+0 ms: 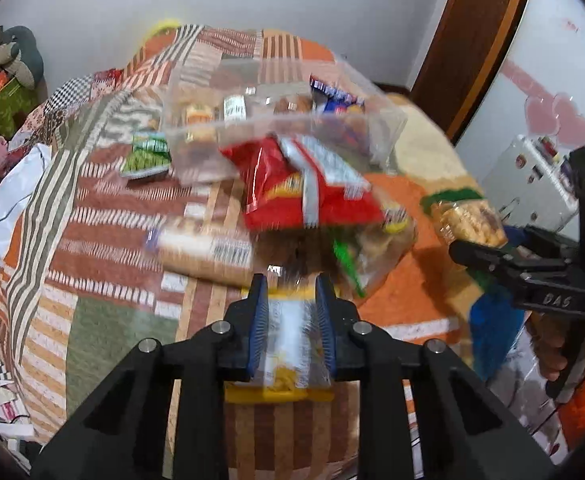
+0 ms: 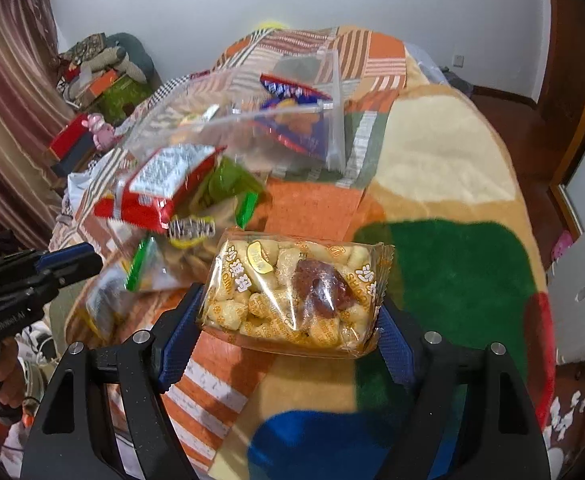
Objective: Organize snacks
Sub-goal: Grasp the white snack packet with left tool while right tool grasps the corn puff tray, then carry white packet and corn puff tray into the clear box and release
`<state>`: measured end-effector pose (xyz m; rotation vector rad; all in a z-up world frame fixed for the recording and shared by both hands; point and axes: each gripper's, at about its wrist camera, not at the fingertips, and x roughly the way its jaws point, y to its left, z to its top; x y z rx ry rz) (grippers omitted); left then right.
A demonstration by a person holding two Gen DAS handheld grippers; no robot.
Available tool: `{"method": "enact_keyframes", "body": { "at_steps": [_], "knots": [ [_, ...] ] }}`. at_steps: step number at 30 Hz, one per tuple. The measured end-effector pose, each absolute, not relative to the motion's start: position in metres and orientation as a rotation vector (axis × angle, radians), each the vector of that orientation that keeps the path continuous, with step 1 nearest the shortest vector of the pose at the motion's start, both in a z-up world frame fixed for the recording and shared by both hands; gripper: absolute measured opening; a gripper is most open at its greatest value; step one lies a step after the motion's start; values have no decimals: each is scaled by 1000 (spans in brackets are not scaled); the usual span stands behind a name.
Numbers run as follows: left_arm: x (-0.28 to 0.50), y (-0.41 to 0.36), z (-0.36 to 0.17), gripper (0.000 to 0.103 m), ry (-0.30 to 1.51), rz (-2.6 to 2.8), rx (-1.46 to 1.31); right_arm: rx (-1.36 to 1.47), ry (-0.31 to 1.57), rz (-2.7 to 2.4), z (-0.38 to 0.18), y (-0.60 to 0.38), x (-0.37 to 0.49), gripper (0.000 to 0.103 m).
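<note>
My left gripper (image 1: 291, 284) is shut on a clear, yellow-edged snack packet (image 1: 288, 344) above the patchwork bed. My right gripper (image 2: 288, 312) is shut on a clear pack of puffed rice cake (image 2: 294, 294); it also shows in the left wrist view (image 1: 468, 220). A clear plastic box (image 1: 276, 120) holding several snacks lies ahead; it also shows in the right wrist view (image 2: 276, 120). A red snack bag (image 1: 300, 184) sits in front of it, and it also shows in the right wrist view (image 2: 160, 188). Green-edged packs (image 2: 160, 264) lie below it.
A long biscuit pack (image 1: 204, 252) and a green packet (image 1: 146, 156) lie on the bedspread (image 1: 104, 280). Clutter and boxes (image 2: 104, 84) stand at the far left. A wooden door frame (image 1: 464, 48) and a white appliance (image 1: 532, 176) stand right.
</note>
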<state>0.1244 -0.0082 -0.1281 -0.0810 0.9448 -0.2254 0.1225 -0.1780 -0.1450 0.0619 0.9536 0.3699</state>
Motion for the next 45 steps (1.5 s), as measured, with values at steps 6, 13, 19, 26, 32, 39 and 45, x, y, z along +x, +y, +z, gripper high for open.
{"method": "enact_keyframes", "body": {
  "at_steps": [6, 13, 19, 26, 32, 39, 45],
  "knots": [
    [132, -2, -124, 25, 941, -205, -80, 74, 922, 377, -135, -177, 129, 77],
    [124, -2, -153, 66, 1042, -221, -79, 72, 926, 384, -135, -179, 131, 77],
    [124, -17, -182, 66, 1114, -233, -22, 75, 930, 387, -134, -178, 132, 77],
    [118, -21, -177, 46, 1042, -216, 21, 63, 926, 396, -131, -177, 132, 77],
    [113, -10, -149, 46, 975, -203, -5, 53, 904, 403, -120, -172, 136, 77],
    [123, 8, -100, 46, 854, -175, -39, 35, 849, 424, -101, -159, 147, 77],
    [148, 20, -71, 46, 772, -146, -67, 28, 799, 447, -87, -145, 165, 77]
  ]
}}
